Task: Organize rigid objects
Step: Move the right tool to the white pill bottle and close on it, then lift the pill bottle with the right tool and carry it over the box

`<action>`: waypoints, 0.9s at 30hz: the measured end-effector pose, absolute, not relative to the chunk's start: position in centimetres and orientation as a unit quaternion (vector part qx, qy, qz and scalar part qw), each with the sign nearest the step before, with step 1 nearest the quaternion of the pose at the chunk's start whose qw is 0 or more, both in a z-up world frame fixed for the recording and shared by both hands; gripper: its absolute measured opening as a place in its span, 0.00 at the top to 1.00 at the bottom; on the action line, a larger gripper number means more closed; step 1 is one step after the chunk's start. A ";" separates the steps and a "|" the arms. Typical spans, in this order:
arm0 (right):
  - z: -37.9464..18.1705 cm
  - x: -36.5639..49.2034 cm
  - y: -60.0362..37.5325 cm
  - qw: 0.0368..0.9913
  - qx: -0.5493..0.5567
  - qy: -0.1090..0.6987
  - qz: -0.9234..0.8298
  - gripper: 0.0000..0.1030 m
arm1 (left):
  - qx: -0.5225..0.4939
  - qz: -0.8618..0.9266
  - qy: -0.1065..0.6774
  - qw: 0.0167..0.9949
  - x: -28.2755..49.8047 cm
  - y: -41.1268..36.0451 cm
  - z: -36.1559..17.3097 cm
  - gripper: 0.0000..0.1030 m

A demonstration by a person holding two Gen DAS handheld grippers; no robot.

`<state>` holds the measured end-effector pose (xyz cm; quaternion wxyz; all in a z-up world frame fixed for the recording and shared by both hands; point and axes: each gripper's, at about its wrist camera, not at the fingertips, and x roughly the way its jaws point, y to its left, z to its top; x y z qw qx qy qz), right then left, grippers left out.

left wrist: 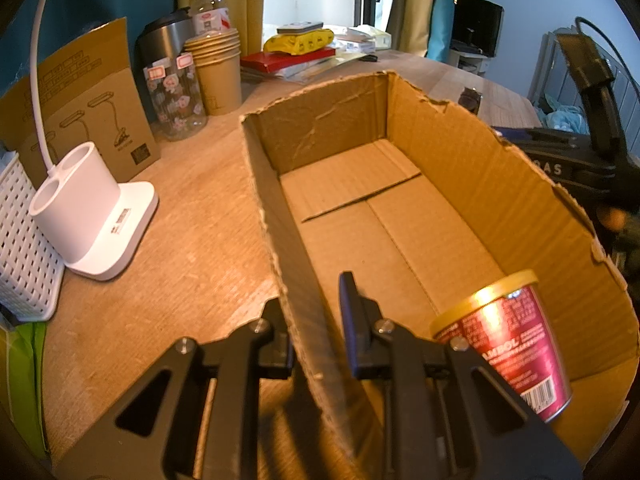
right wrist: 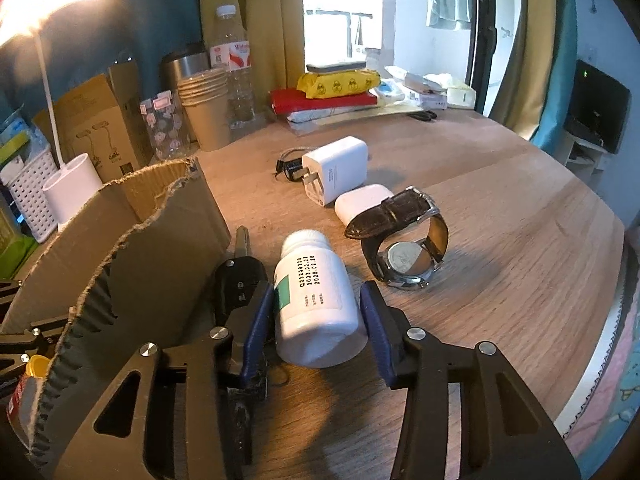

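In your left wrist view, your left gripper is clamped on the near wall of the cardboard box, one finger inside and one outside, jaws narrow with the cardboard pinched between them. The box runs lengthwise away from you across the wooden table. Inside, at the near right corner, a red can with a gold lid leans tilted, lid end up and toward the far left. A white lamp base stands left of the box.

In your right wrist view, your right gripper straddles a white pill bottle lying on its side on the table. Its long axis runs away from you, cap pointing far, flat bottom toward the camera. The jaws stand partly closed around it; the left pad is at its side, and a small gap shows at the right pad. A black car key lies just left of the bottle, beside the box wall. A wristwatch rests to the right.
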<state>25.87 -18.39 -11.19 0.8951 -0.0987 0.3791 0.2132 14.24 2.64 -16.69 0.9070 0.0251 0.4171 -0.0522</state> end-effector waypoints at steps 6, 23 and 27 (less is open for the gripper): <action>-9.7 25.1 -18.6 0.904 -0.096 0.361 0.209 0.55 | 0.025 -0.052 0.417 0.907 14.2 2.6 -16.7 0.81; -5.1 22.4 -17.9 0.922 -0.102 0.303 0.219 0.56 | 0.025 -0.052 0.417 0.907 14.2 2.7 -16.7 0.81; -4.1 21.7 -17.5 0.925 -0.103 0.290 0.224 0.56 | 0.025 -0.052 0.417 0.907 14.2 2.7 -16.7 0.81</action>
